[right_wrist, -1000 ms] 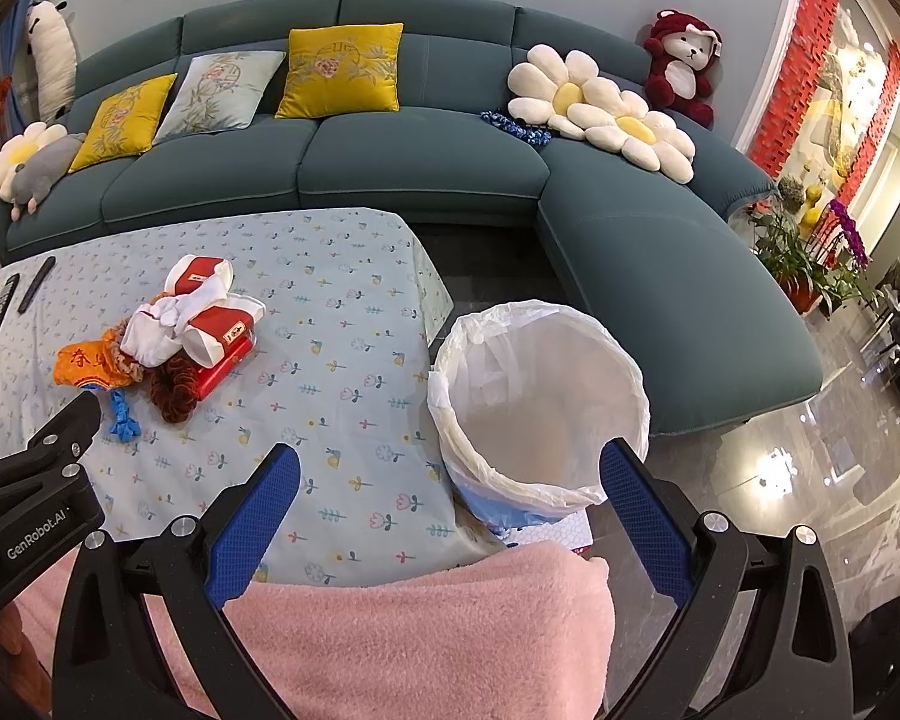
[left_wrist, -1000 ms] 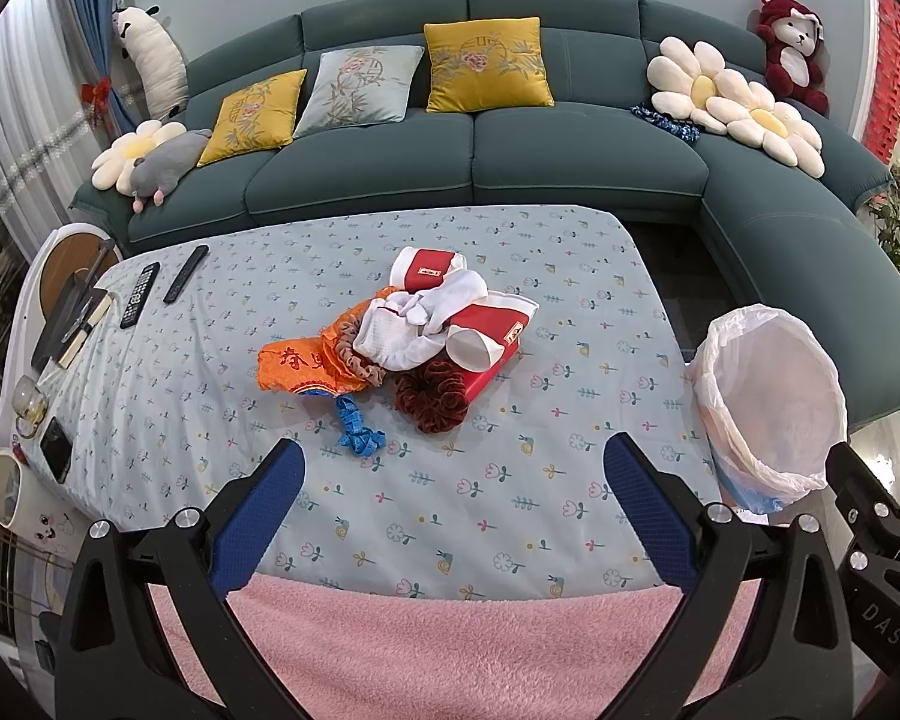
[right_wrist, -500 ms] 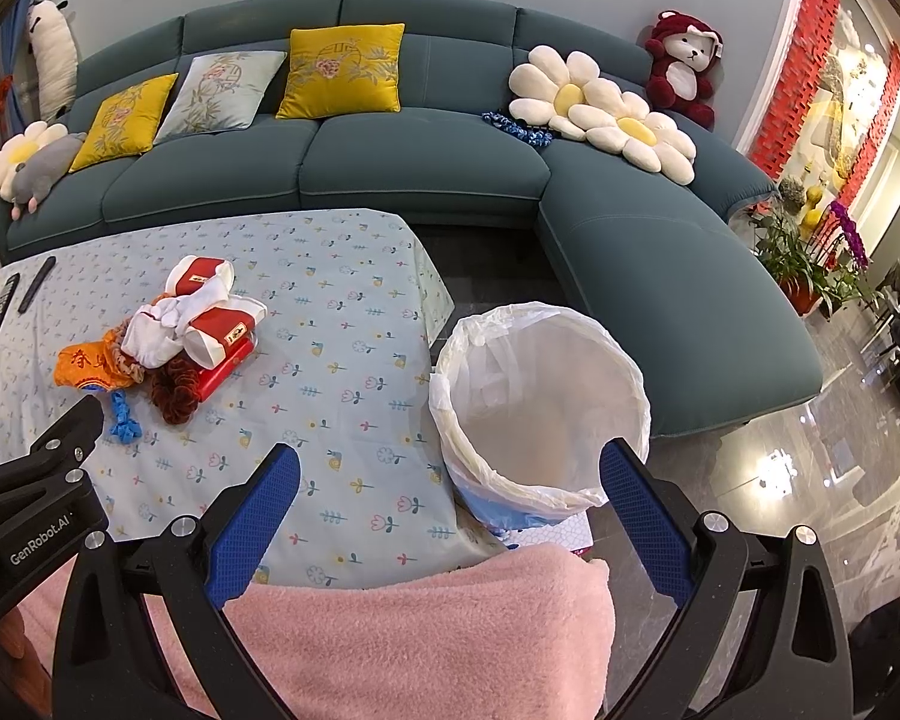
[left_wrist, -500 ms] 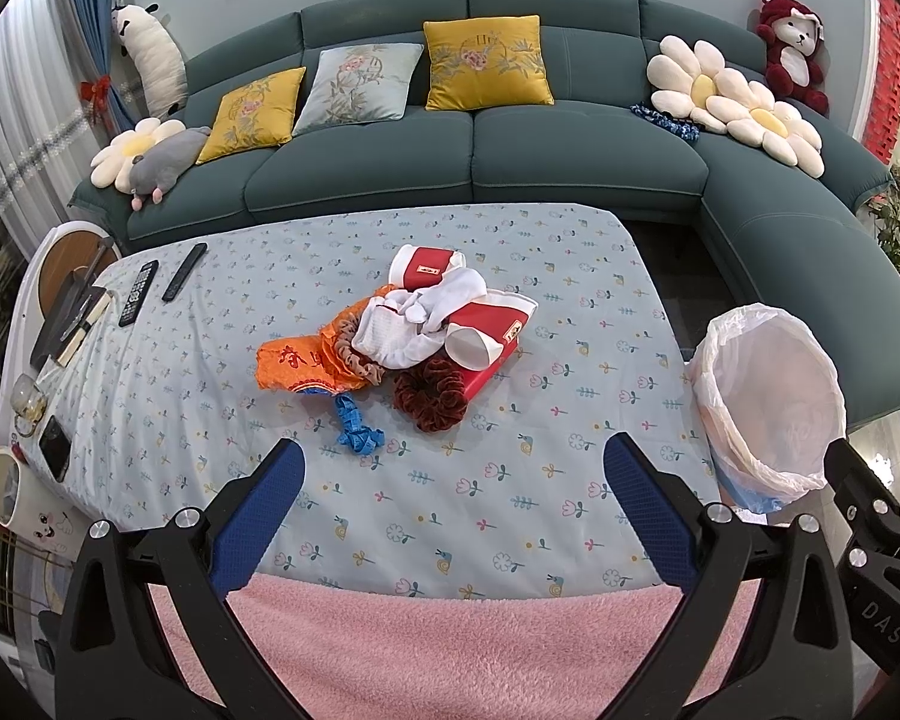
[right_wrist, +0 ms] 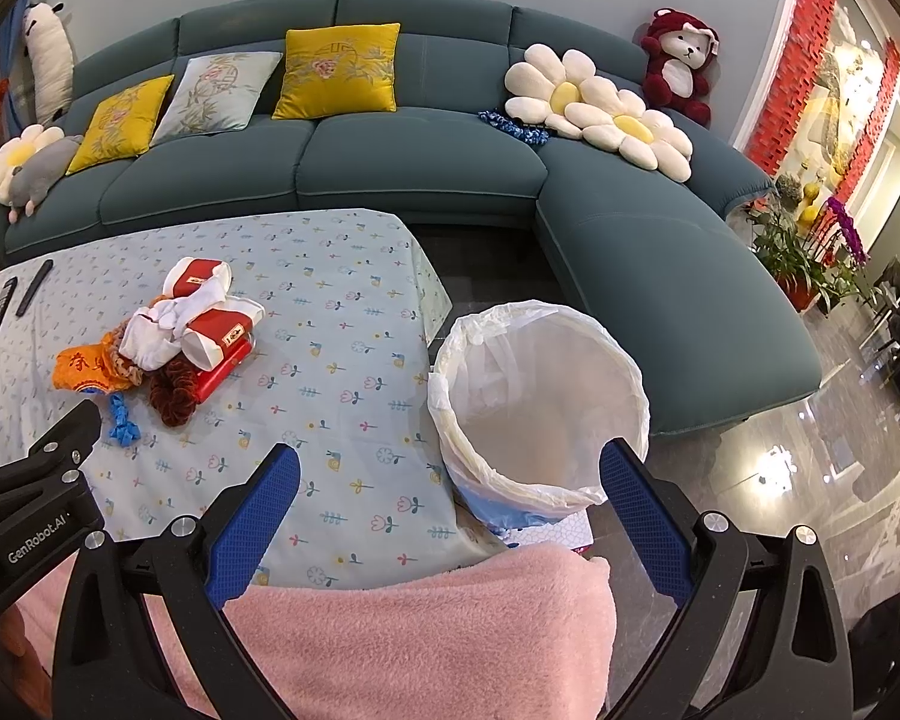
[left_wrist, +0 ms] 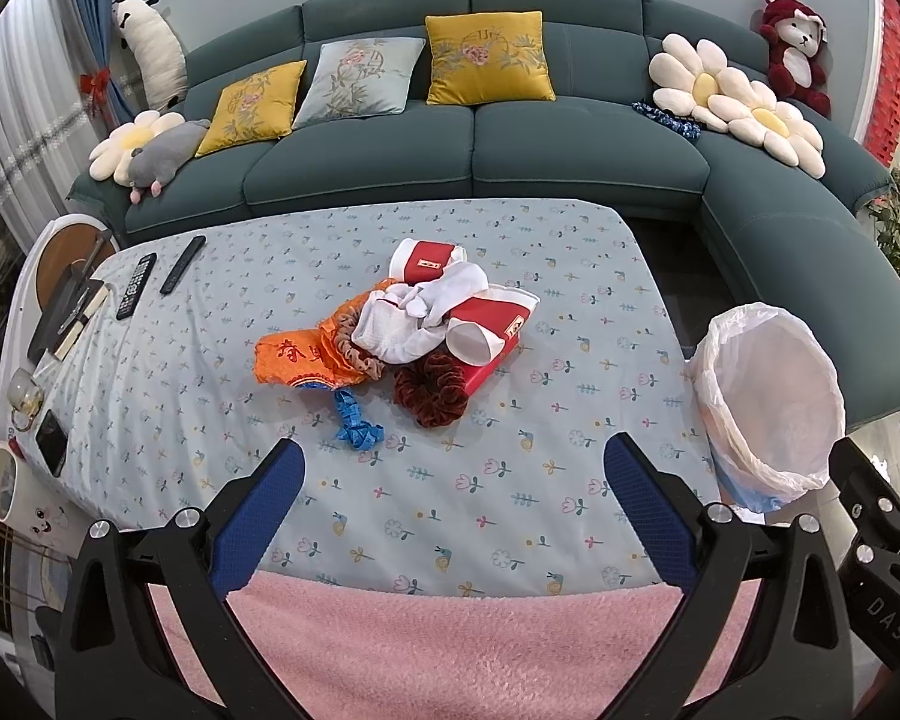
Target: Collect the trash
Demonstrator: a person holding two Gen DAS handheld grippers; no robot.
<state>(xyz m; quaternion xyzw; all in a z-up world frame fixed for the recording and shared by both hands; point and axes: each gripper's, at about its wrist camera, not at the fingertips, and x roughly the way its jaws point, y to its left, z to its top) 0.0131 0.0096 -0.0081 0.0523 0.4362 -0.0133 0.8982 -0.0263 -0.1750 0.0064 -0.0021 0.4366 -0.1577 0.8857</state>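
Both hand-held grippers hover wide open over the near edge of the surface, holding nothing.

The left hand-held gripper point(left_wrist: 453, 480) faces the trash pile point(left_wrist: 408, 330) in the middle of the flower-print surface point(left_wrist: 570, 312): an orange wrapper point(left_wrist: 297, 357), a white cloth point(left_wrist: 414, 315), red-and-white cups point(left_wrist: 489, 327), a dark red scrunchie point(left_wrist: 432, 390) and a blue ribbon scrap point(left_wrist: 354, 420), bunched together and touching. The right hand-held gripper point(right_wrist: 450, 480) points between the surface and the trash bin point(right_wrist: 540, 402), which stands on the floor just beside the surface's right edge, lined with a white bag. Two remotes point(left_wrist: 156, 276) lie at the far left. A teal sofa point(left_wrist: 480, 162) sits behind.
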